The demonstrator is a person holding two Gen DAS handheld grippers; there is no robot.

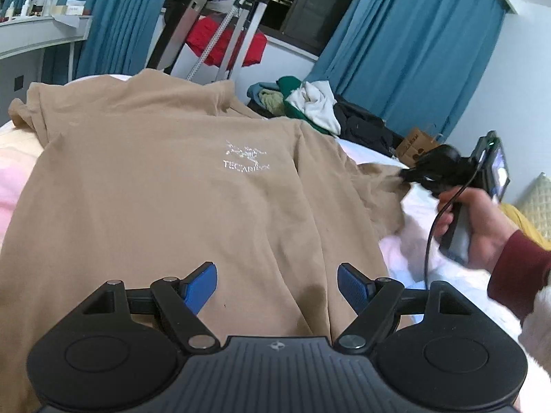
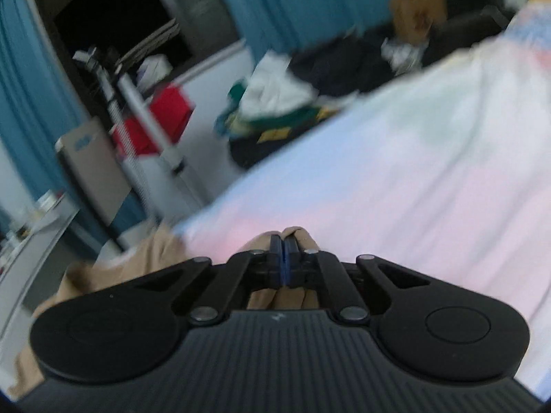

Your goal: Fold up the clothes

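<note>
Shirt (image 1: 165, 179), tan, is spread flat on a bed (image 1: 444, 258). Its right sleeve is pinched by the closed right gripper (image 2: 284, 241). The left gripper (image 1: 277, 280) is held wide open above the near hem, gripping nothing.

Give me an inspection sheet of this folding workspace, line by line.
Surface: bed with pale pink-white sheet.
Job's things: tan T-shirt spread on it, printed logo up.
Clutter: pile of clothes beyond the bed; cardboard box.
Grippers: left gripper open above the shirt; right gripper shut on the shirt's edge.
Cables: black cable hanging from the right gripper.
Surroundings: blue curtains, dark window, shelf with bottles.
</note>
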